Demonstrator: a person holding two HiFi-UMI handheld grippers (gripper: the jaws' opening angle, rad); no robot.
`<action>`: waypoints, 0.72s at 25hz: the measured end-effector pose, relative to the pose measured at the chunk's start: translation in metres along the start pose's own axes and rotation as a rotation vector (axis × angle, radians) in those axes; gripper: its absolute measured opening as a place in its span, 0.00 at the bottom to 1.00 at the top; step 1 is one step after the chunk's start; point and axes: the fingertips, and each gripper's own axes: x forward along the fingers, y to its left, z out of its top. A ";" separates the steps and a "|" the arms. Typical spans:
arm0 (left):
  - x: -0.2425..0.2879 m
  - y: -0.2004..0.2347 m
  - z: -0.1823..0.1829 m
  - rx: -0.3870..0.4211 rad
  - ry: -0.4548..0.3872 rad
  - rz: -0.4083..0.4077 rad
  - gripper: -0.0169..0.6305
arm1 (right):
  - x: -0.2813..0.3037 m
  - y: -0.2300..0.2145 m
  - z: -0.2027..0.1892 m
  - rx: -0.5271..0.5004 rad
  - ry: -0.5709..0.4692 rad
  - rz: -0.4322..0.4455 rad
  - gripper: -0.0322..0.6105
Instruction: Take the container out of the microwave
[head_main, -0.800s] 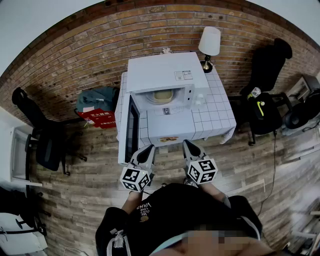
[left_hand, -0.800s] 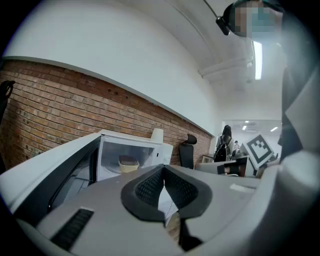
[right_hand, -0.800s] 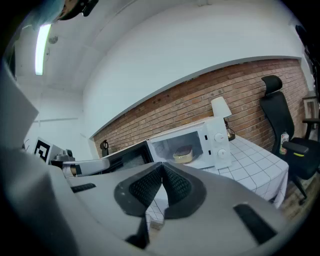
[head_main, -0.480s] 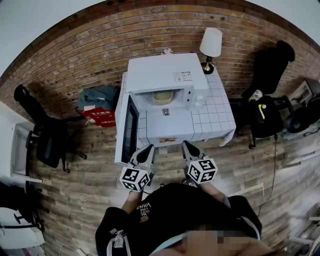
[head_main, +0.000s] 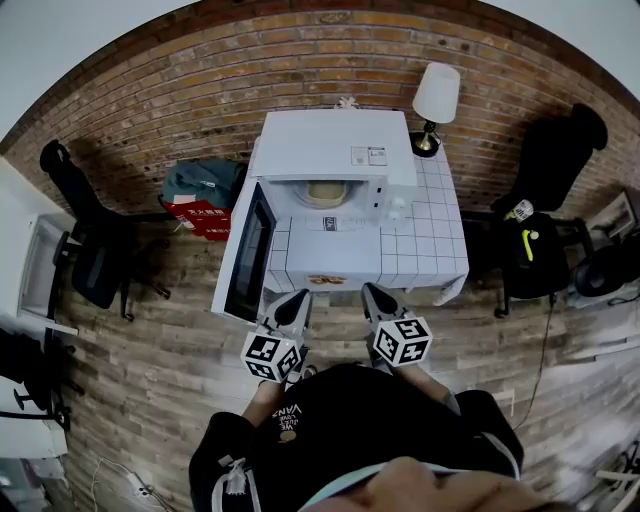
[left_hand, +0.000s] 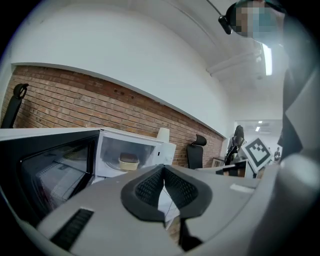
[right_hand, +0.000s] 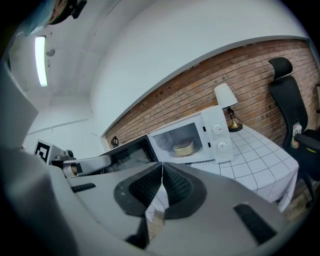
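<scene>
1. Nearest the person, the left grey two-jaw gripper (head_main: 297, 300) and the right grey two-jaw gripper (head_main: 372, 293) hang side by side short of the table. Each has its jaws pressed together on nothing (two grippers, both empty).
2. Just beyond, the one black-windowed microwave door (head_main: 243, 255) stands swung out to the left, so the reach is best kept to its right.
3. On the one white tiled table (head_main: 425, 250), one white microwave (head_main: 335, 145) holds the single beige round container (head_main: 323, 192) in its cavity. The jaws should open before entering, go in level, then close on the rim.
4. At the far right stands one white-shaded lamp (head_main: 437, 95).
</scene>
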 end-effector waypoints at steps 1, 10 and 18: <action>0.002 -0.002 -0.002 -0.002 -0.003 0.011 0.04 | -0.001 -0.003 0.000 -0.002 0.005 0.008 0.05; 0.013 -0.021 -0.017 -0.043 -0.015 0.096 0.04 | -0.007 -0.029 0.000 -0.024 0.039 0.057 0.05; 0.024 -0.013 -0.019 -0.044 -0.010 0.099 0.04 | 0.005 -0.037 -0.001 -0.013 0.047 0.038 0.06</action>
